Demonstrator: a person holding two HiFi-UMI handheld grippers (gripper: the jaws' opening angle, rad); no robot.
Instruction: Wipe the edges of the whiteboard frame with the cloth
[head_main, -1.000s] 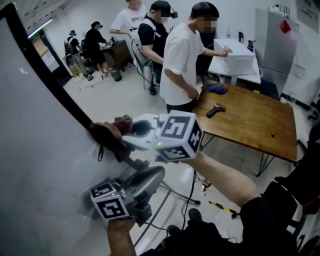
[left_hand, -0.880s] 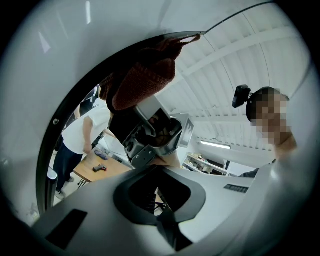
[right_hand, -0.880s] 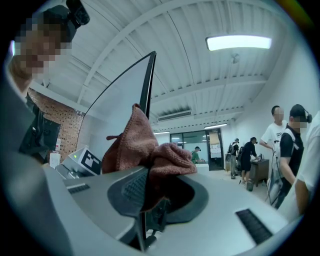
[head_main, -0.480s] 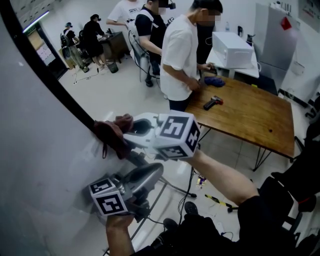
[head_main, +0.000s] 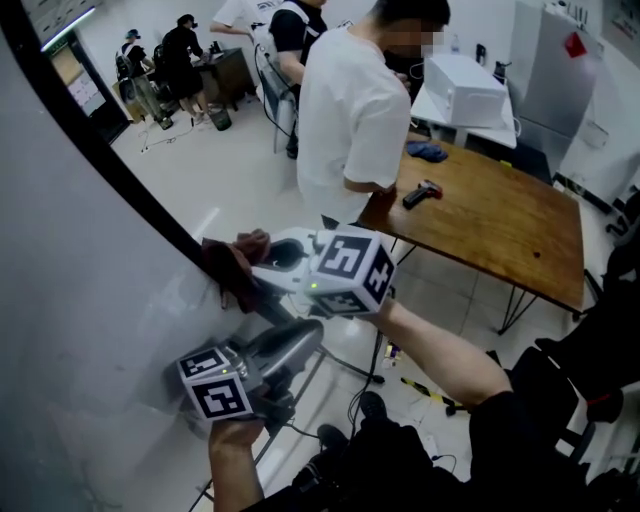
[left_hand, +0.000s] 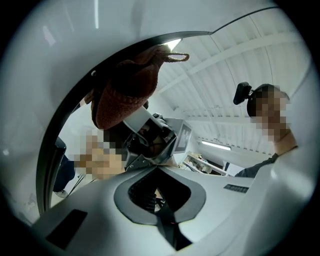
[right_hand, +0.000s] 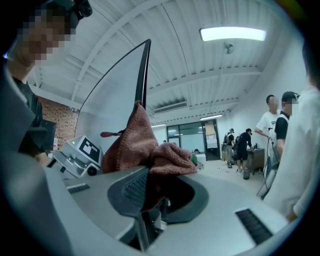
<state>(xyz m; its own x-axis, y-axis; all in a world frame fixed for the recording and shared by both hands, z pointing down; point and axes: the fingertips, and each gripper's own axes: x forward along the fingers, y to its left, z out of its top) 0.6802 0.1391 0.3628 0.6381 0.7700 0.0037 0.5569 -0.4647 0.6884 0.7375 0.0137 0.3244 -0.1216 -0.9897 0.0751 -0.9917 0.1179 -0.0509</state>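
Reddish cloth (head_main: 228, 270) clenched in right gripper (head_main: 252, 263) fingers on whiteboard frame (head_main: 110, 165), left gripper (head_main: 315, 336) fingers closed, empty, bystander (head_main: 350, 120) by counter (head_main: 500, 235) behind.

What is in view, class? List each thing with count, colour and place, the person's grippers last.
Black-framed whiteboard: one, white, left.
Reddish-brown fabric cloth: one, against the frame edge.
Rectangular wooden table: one, brown, right.
Handheld tool: one, black and red, on that table.
Dark blue rag: one, table's far end.
Box-shaped appliance: one, white, beyond the table.
Bystanders: several, far side; nearest in white.
Left gripper: one, grey, shut, empty, lower.
Right gripper: one, grey, shut on the cloth.
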